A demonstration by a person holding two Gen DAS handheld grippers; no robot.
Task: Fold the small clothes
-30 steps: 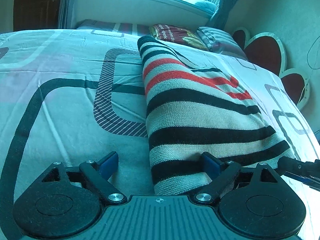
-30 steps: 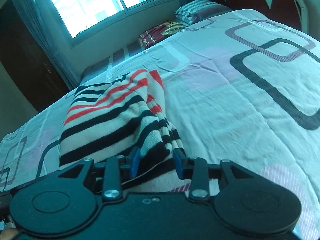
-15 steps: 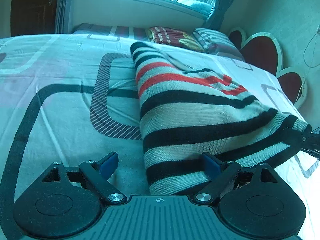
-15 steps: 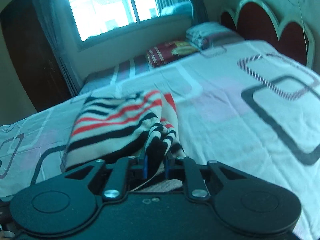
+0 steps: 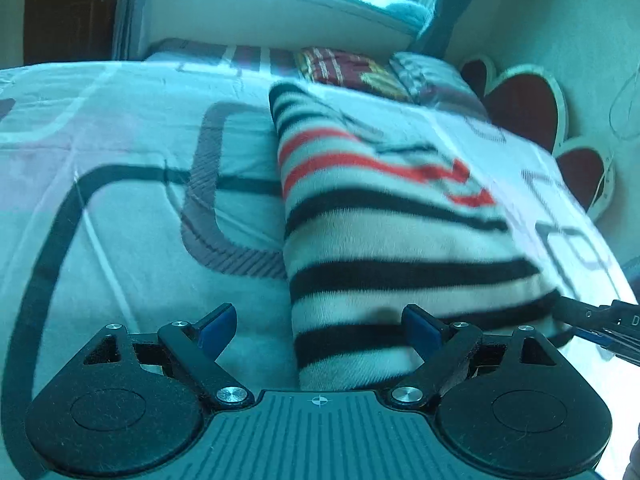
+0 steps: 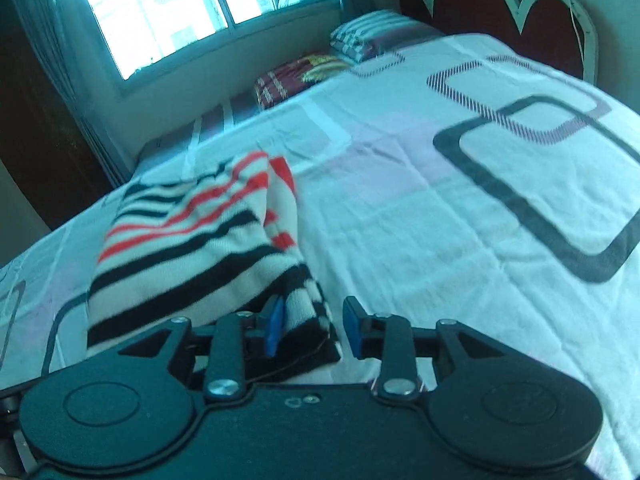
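Patterned bedsheet [image 6: 440, 208] covers the bed below a bright window [image 6: 168, 12]. Striped knit sweater [image 5: 384, 232] lies folded on the sheet, its red bands toward the window. Left tongs [image 5: 320, 330] are spread wide over the sweater's near edge, gripping nothing. Right tongs [image 6: 314, 326] are parted at the sweater's near corner, fabric lying between the blue pads, unclamped.

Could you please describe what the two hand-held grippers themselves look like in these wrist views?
Both the left hand-held gripper and the right hand-held gripper are matte black, with two rounded lobes, angled link arms on silver screws, and blue pads on the fingertips. The left has a ribbed centre plate with a small crosshair mark.
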